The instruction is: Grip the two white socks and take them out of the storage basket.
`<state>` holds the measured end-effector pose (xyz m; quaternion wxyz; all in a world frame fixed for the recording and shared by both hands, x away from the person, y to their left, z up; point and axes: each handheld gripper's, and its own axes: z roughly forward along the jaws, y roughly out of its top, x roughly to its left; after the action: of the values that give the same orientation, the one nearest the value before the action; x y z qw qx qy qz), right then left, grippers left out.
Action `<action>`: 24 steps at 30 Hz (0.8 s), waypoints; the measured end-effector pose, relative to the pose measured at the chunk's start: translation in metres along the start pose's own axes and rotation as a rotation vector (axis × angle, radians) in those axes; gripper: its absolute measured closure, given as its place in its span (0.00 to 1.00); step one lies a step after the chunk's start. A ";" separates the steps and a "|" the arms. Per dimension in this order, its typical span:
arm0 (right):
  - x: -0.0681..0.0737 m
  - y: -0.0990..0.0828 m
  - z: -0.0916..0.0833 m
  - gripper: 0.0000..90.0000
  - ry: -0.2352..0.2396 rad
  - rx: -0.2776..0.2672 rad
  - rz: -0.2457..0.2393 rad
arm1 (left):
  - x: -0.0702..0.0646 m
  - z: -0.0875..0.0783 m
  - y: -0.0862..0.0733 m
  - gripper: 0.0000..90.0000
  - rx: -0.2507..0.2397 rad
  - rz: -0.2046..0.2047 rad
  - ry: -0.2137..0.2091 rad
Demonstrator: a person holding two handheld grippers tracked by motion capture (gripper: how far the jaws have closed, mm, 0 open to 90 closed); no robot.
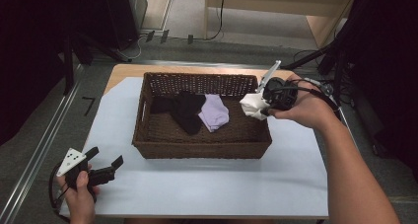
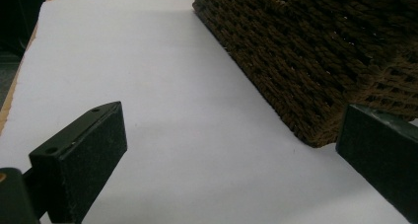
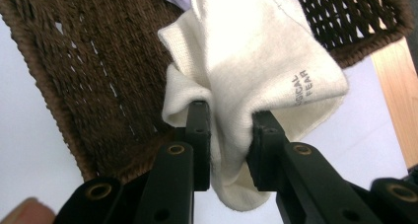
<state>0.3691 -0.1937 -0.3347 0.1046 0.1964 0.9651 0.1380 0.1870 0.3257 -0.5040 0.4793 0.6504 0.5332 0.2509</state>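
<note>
A brown wicker basket (image 1: 148, 140) stands in the middle of a white sheet on the table. Inside it lie a black sock (image 1: 183, 109) and a lilac sock (image 1: 214, 111). My right gripper (image 1: 263, 105) hangs above the basket's right rim, shut on a cream-white sock (image 1: 252, 106). In the right gripper view the cream-white sock (image 3: 256, 61) bunches between the two black jaws, over the basket (image 3: 79, 86). My left gripper (image 1: 105, 164) rests low at the table's front left, open, with nothing between its jaws. Ahead of it is the basket's near corner (image 2: 315, 71).
The white sheet (image 1: 207, 184) covers most of the wooden table (image 1: 121, 71). Cables and stand legs (image 1: 315, 61) cross the floor behind the table. A light wooden shelf unit (image 1: 325, 17) stands at the back right.
</note>
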 end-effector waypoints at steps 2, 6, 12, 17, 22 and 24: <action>-0.002 -0.004 -0.002 0.83 -0.001 0.002 0.001 | 0.000 0.000 0.000 0.00 0.000 0.000 0.001; -0.005 -0.012 -0.005 0.83 -0.007 0.003 0.021 | 0.000 0.000 0.000 0.00 0.000 0.000 0.001; -0.011 -0.030 -0.009 0.83 -0.010 -0.005 0.059 | 0.000 0.000 0.000 0.00 -0.001 0.000 0.001; -0.018 -0.047 -0.010 0.83 -0.016 -0.024 0.105 | 0.000 0.000 0.000 0.00 -0.001 0.000 0.001; -0.022 -0.062 -0.007 0.83 -0.018 -0.018 0.139 | 0.000 0.000 0.000 0.00 0.000 0.000 0.001; -0.025 -0.073 -0.004 0.83 -0.016 -0.018 0.169 | 0.000 0.000 0.000 0.00 -0.001 0.000 0.000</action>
<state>0.3647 -0.2694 -0.3498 0.1019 0.2772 0.9430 0.1533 0.1868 0.3257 -0.5040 0.4796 0.6501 0.5332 0.2512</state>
